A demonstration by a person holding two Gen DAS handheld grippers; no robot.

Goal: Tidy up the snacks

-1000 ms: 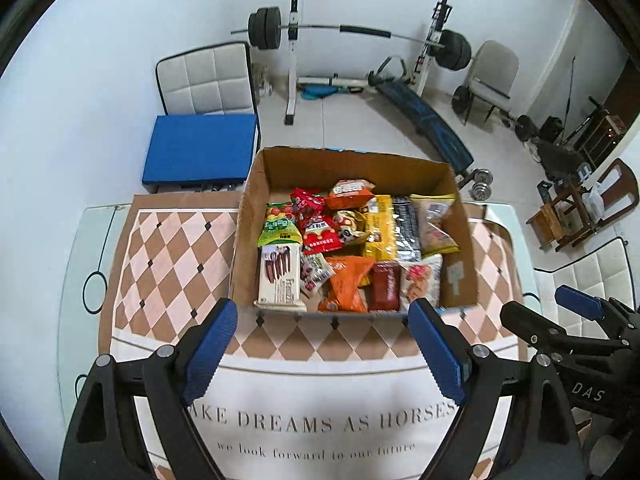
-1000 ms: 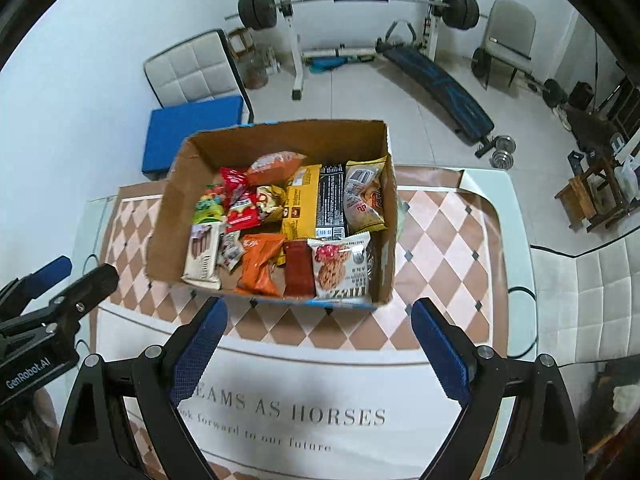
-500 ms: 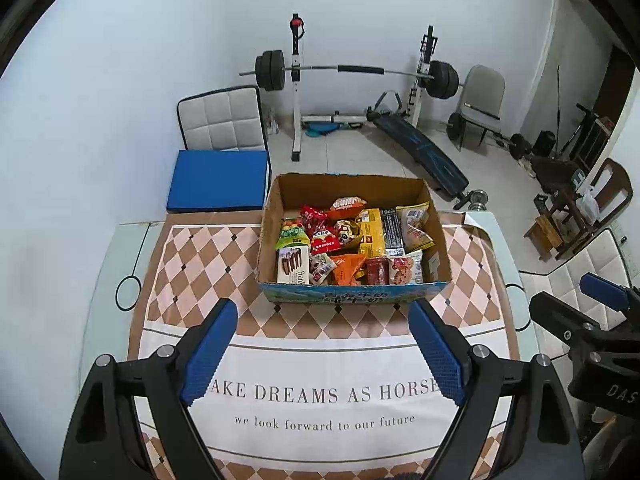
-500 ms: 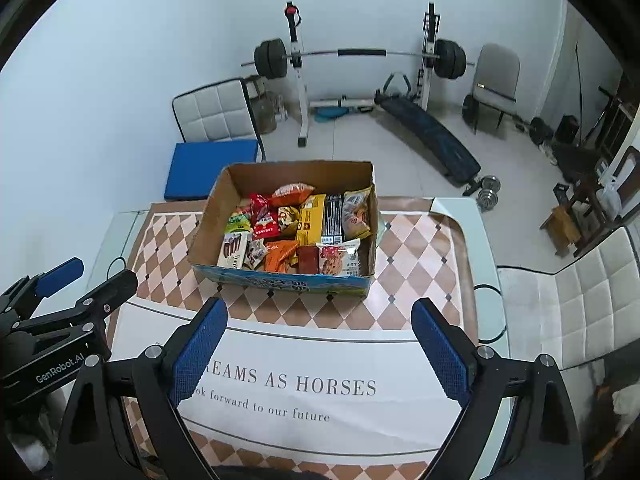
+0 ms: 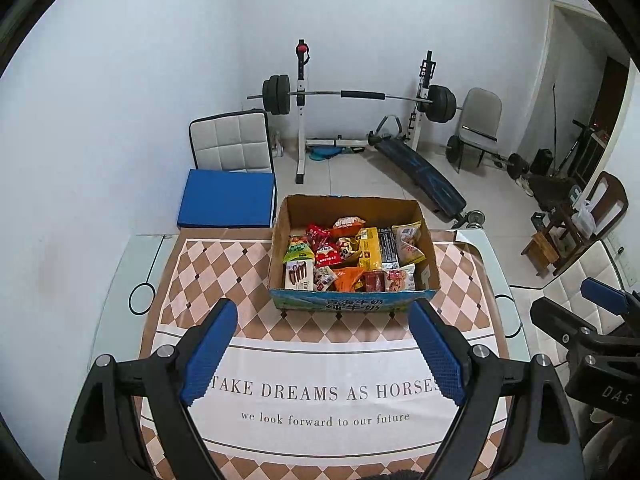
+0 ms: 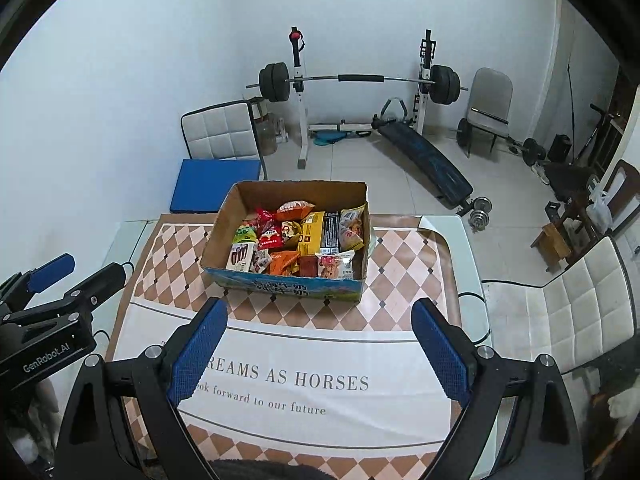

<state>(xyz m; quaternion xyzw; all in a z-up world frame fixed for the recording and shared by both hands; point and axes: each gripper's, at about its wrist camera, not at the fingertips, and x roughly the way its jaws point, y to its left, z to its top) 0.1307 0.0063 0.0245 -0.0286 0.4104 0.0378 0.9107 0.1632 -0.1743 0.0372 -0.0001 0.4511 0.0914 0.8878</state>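
Note:
A cardboard box (image 5: 352,206) (image 6: 296,190) stands at the far side of the table, filled with several bright snack packets (image 5: 348,256) (image 6: 296,240). My left gripper (image 5: 322,354) hovers well back from the box over the tablecloth, open, nothing between its blue pads. My right gripper (image 6: 320,354) hangs likewise, open and empty, also short of the box. Each gripper shows at the edge of the other's view: the right gripper (image 5: 592,320), the left gripper (image 6: 56,284).
The glass table (image 5: 116,280) carries a checked cloth (image 5: 208,272) with printed lettering. Behind it stand a chair with a blue cushion (image 5: 228,196), a barbell rack (image 5: 356,96) and a bench. A white padded chair (image 6: 568,304) sits close on the right.
Both grippers have drawn back and risen from the box, which now looks smaller and farther away. More of the tablecloth and room shows. Both grippers' fingers stayed wide apart throughout.

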